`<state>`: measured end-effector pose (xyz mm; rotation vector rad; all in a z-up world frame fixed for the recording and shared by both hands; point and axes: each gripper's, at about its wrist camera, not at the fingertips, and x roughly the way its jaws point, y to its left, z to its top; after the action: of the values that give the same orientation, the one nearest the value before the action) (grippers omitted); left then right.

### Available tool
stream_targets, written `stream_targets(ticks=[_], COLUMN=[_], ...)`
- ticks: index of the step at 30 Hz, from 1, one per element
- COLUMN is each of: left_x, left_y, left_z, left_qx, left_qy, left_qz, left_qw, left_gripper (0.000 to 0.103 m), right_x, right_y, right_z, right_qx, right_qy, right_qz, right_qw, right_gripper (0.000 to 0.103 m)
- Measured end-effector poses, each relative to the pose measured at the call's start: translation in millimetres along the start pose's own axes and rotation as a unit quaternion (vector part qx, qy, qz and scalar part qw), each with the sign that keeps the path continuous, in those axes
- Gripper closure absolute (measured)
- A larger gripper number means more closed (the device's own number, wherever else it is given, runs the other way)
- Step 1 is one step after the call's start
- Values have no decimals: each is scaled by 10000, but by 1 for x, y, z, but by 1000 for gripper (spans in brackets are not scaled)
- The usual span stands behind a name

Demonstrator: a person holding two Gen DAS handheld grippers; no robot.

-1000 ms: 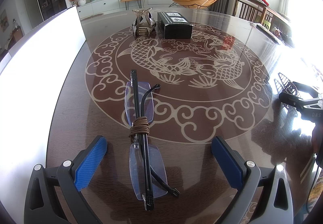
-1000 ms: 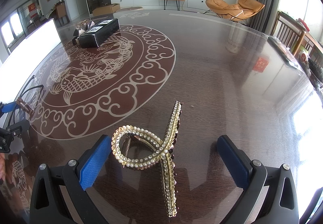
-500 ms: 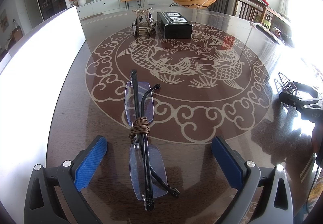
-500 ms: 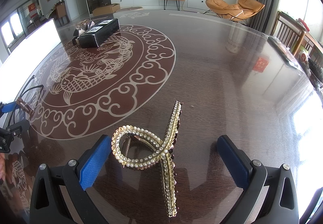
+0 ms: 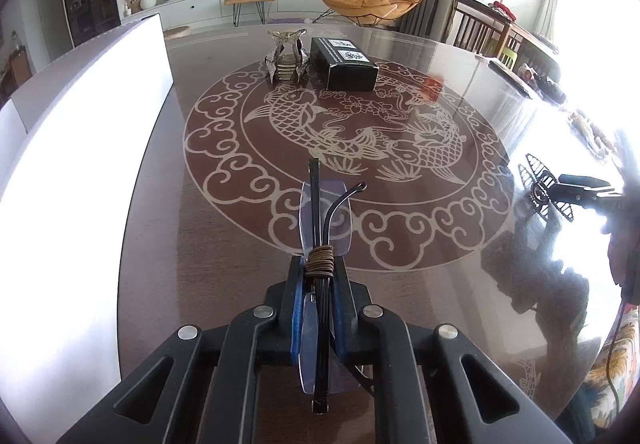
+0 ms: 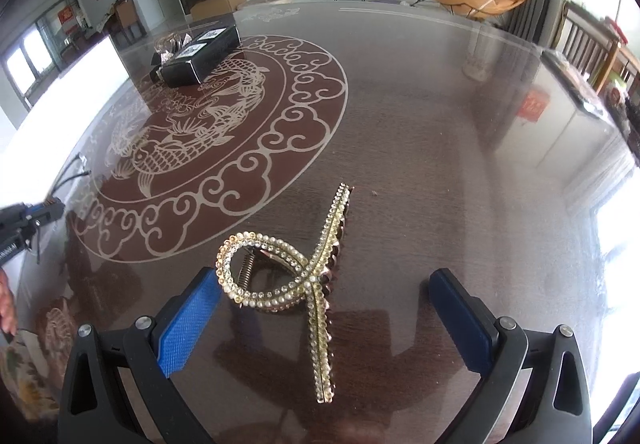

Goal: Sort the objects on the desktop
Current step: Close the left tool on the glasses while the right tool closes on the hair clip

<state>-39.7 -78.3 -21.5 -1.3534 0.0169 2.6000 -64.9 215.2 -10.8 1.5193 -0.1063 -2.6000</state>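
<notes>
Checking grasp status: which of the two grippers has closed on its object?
The left gripper: its blue pads clamp the folded glasses. The right gripper is open, the hair claw lying untouched between its pads.

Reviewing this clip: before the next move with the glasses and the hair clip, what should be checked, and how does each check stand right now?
1. Left gripper shut on the folded glasses: ok, the blue pads press the frame near the brown cord wrap.
2. Glasses clear of the table: cannot tell.
3. Right gripper open: ok, jaws stand wide.
4. Hair clip between the right jaws: ok, it lies on the table, touched by neither pad.
5. Black box and the metallic ornament beside it out of the way: ok, both sit at the far side.
</notes>
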Motion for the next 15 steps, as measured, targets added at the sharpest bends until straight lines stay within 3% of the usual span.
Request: stream_targets(ticks=[4,8,9,12,13,15], left_x=[-5,-7,-9,-20,-24,-34], left_y=[-4,-8,-9,-10,-11,-10], left_z=[-7,-11,-12,-16,-17,-17], left_qx=[-45,-150,-163,-158,-139,-140], left_qy=[-71,-97,-106,-175,-219,-328], left_qz=[-155,-287,-312,-380,-394,-432], left_qw=[9998,9994,9993,9990,9989,9984], left_gripper=[91,91,91,91,91,91], right_x=[-18,-9,-6,4,4,0], right_y=[-24,-7,1,19,21,23], right_z=[6,12,13,14,14,15], right_qx=[542,388,246,-45,-63,-3], right_qy=[164,498,522,625,632,610], right_qz=[383,360,289,-136,-91,-142], right_qw=[9977,9974,9979,9979,9979,9980], right_gripper=[1,3,8,38,55,59])
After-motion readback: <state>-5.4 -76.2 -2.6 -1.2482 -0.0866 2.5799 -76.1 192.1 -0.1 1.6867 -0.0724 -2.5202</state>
